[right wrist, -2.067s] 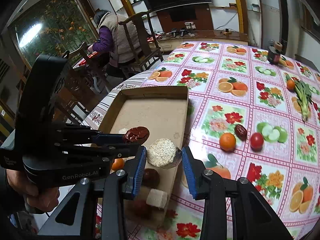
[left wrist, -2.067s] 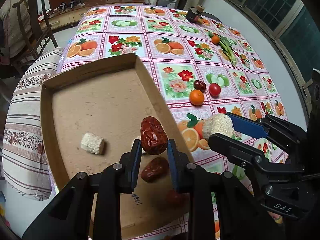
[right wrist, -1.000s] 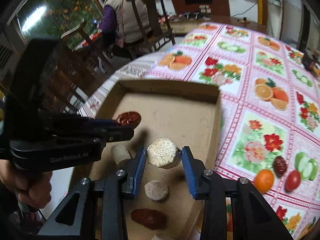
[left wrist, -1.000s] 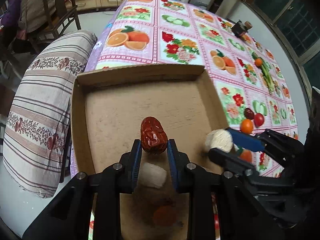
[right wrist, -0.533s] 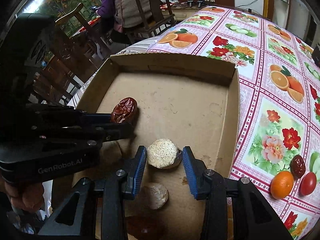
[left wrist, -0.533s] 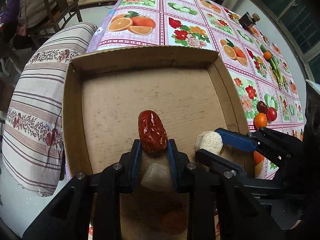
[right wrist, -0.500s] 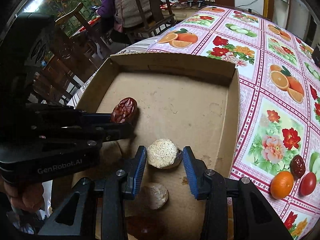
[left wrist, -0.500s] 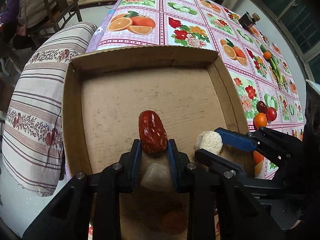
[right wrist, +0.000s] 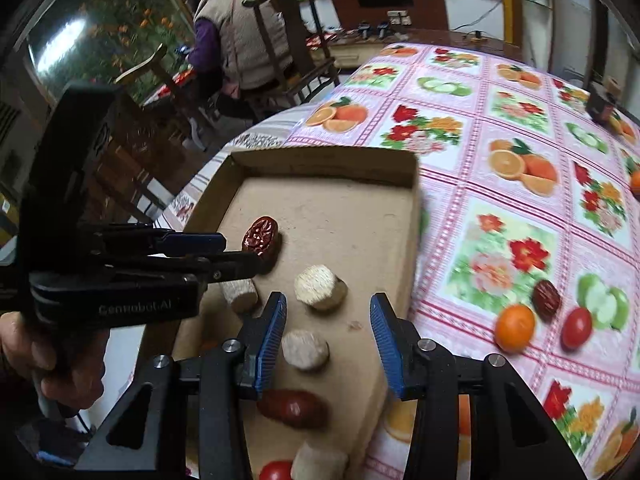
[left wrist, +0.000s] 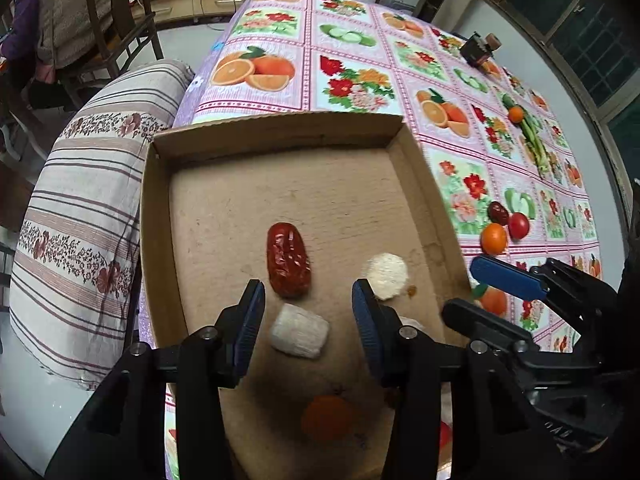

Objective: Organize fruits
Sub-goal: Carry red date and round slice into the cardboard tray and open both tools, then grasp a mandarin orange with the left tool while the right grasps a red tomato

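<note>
both claws stand apart and empty, and the loose orange (right wrist: 515,327) on the counter (right wrist: 500,184) lies nearer the right claw (right wrist: 328,334), off its right side, than the left claw (left wrist: 308,316).

Beneath the right gripper (right wrist: 328,334), a tomato (right wrist: 276,471) is cut by the frame's bottom edge. Under the left gripper (left wrist: 308,320), an orange fruit (left wrist: 326,418) lies shadowed and blurred.

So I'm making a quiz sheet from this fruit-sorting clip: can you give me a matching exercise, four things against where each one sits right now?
Things:
1. red date
2. orange
3. left gripper
4. green vegetable

Places or states:
A. on the tablecloth beside a tomato
B. open, holding nothing
C. lying on the floor of the cardboard box
D. far side of the table, near the window

Pairs: 1-C, 2-A, 3-B, 4-D
</note>
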The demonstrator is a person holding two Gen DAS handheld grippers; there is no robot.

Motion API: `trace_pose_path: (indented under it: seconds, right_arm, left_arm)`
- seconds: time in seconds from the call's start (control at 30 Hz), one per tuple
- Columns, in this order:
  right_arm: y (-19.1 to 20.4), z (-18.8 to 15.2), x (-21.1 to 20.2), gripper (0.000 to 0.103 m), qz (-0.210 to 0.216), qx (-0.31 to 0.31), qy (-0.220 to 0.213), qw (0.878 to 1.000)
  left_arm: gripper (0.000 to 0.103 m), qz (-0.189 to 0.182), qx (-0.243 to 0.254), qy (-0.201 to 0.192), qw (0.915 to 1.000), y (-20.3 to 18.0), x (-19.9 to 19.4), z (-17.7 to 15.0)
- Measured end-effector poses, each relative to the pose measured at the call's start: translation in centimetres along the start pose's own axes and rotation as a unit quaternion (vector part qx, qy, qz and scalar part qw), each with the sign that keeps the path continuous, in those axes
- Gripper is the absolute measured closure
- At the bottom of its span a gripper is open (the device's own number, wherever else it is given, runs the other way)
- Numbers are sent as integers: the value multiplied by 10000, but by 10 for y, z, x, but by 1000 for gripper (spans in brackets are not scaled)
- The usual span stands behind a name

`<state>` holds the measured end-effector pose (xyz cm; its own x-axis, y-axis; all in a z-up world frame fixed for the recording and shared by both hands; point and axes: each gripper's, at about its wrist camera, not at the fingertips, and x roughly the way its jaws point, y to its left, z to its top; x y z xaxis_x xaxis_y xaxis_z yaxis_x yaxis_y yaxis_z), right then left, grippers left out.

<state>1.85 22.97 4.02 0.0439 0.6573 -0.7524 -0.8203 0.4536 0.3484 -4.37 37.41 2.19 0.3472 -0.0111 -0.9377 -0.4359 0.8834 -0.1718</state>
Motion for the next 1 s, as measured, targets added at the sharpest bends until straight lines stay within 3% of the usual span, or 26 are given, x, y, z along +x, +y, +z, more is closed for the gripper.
trace_pose_path:
  seconds: [0.5,1.0]
  right_arm:
    - [-36,-45,-54,58,-319,553,-250,9976]
    - [-85,-76,-85,57,-679,1107,-375,9908]
  left_arm:
    - [60,-238,281,-115,9993,-43,-20,-11]
    - [60,-606,820,21,9948,-113,-14,-13]
